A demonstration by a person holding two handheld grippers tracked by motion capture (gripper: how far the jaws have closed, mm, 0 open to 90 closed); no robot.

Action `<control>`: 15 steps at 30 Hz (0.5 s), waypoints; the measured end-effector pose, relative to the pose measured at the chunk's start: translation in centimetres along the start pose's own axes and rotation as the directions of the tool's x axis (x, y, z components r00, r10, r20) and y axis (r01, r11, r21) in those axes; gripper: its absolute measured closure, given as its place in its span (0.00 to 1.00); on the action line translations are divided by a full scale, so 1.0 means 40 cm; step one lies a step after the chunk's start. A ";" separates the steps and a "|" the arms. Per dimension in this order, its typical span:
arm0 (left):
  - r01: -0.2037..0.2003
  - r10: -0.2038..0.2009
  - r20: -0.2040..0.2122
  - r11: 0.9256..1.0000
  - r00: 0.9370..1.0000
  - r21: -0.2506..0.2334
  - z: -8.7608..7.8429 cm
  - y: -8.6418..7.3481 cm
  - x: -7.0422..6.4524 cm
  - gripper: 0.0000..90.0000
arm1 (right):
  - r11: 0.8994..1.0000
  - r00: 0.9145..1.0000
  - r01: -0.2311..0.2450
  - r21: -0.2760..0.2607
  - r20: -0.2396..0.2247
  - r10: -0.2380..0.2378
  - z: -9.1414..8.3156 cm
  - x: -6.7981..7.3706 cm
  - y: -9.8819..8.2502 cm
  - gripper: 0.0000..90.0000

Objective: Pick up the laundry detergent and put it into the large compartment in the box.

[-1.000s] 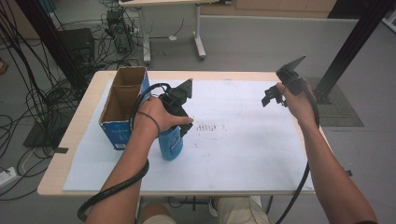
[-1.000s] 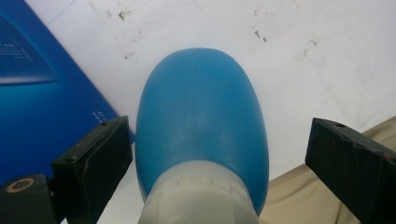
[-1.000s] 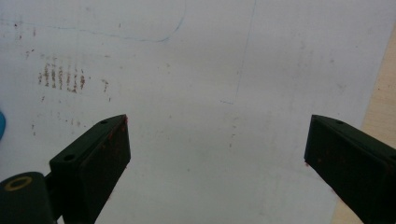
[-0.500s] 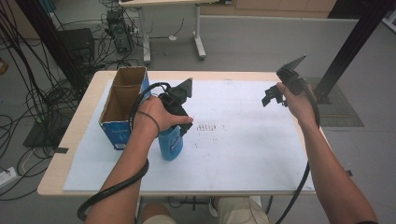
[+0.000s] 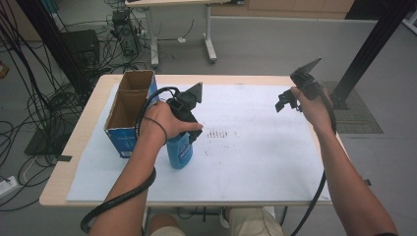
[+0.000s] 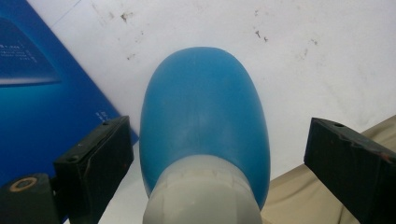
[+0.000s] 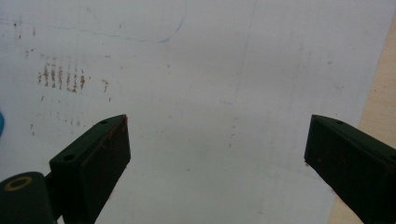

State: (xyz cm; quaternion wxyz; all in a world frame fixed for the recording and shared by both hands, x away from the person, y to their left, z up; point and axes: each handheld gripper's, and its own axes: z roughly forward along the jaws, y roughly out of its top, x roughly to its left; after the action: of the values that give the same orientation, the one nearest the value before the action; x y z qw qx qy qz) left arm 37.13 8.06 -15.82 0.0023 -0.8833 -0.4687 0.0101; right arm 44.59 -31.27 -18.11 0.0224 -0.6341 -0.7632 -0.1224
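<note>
1. Blue plastic, with a pale grey collar at its neck: the bottle (image 6: 204, 121) stands upright on the white sheet (image 5: 275, 162), just beside the open cardboard box (image 5: 129, 110).
2. The left gripper (image 6: 215, 154) hangs over the bottle, its jaws spread to either side of the neck. They have just closed in a little, yet a gap shows on both sides, so nothing is pinched.
3. As I judge it, the reach is done; the squeeze, the lift and any placing are left.
4. The right gripper (image 5: 286, 102) is held up well apart over the far right of the sheet, jaws spread and empty.
5. Whether the bottle's cap is on I cannot tell.
</note>
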 end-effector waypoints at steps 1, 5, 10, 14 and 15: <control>0.001 -0.001 0.000 1.000 1.000 0.000 0.000 0.000 0.000 0.10 | 1.000 1.000 0.000 0.000 0.000 0.000 0.000 0.000 0.000 0.08; -0.001 0.001 0.000 1.000 1.000 0.001 0.001 0.000 0.000 0.10 | 1.000 1.000 -0.002 0.000 0.002 0.002 -0.001 0.000 -0.001 0.08; -0.001 0.001 -0.001 1.000 1.000 -0.003 0.002 -0.002 -0.001 0.11 | 1.000 1.000 -0.002 0.000 0.004 0.002 -0.001 0.001 0.000 0.08; -0.002 0.002 -0.007 1.000 1.000 -0.004 0.005 -0.003 -0.002 0.13 | 1.000 1.000 0.000 -0.001 0.004 0.000 -0.003 0.003 0.000 0.08; -0.003 0.003 -0.008 1.000 1.000 -0.004 0.005 -0.003 -0.002 0.13 | 1.000 1.000 0.001 -0.001 0.005 -0.001 -0.003 0.004 0.000 0.08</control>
State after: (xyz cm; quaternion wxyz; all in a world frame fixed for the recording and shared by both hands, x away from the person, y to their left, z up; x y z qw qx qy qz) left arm 36.99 8.03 -16.02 0.0026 -0.8839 -0.4676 0.0058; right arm 44.55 -31.15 -17.98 0.0202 -0.6338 -0.7636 -0.1214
